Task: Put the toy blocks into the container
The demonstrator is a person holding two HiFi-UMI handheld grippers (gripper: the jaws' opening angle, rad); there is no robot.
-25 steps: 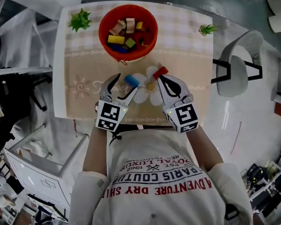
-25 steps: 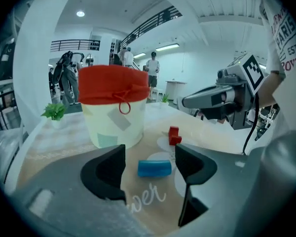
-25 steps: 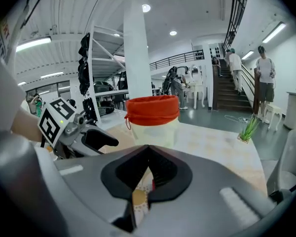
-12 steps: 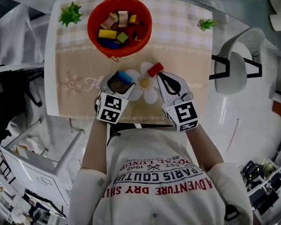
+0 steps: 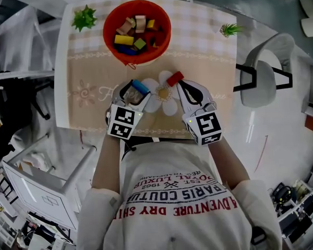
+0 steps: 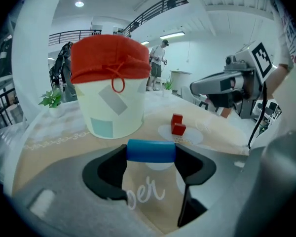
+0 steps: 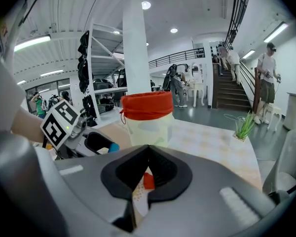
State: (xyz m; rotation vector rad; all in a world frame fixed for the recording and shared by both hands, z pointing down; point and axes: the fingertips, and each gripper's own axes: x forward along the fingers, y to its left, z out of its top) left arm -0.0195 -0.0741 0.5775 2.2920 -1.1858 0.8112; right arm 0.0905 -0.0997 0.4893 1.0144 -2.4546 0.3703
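**A:** Where is the blue block (image 5: 141, 86) in relation to the container (image 6: 113, 117)?

**B:** It is on the person's side of the container, near it but apart. It lies crosswise between the 2 jaws of the left gripper (image 6: 151, 157). The jaws have just been closing, and each pad now meets 1 end of the block, so the gripper holds it with the jaws still wide.

**A:** Is the block off the cloth (image 5: 208, 72)?

**B:** The views do not settle that. The left gripper view shows the cloth's lettering below the block.

**A:** And the right gripper (image 7: 148, 149)?

**B:** Its jaw tips are together and nothing is clamped between them. The red block (image 5: 175, 78) lies on the cloth just beyond those tips. It is also on the person's side of the container, off to the container's right, and it rests on a white flower print (image 5: 167, 104).

**A:** What does the container hold?

**B:** It has a red cuff folded over a pale wall, and inside is a heap of blocks (image 5: 124, 39): yellow, blue, green, red and wood-coloured.

**A:** Is anything else near the container?

**B:** There are 2 small plants. 1 plant (image 5: 84, 19) stands just left of the container, and the other (image 5: 229, 30) is well off to its right, near the table's edge.
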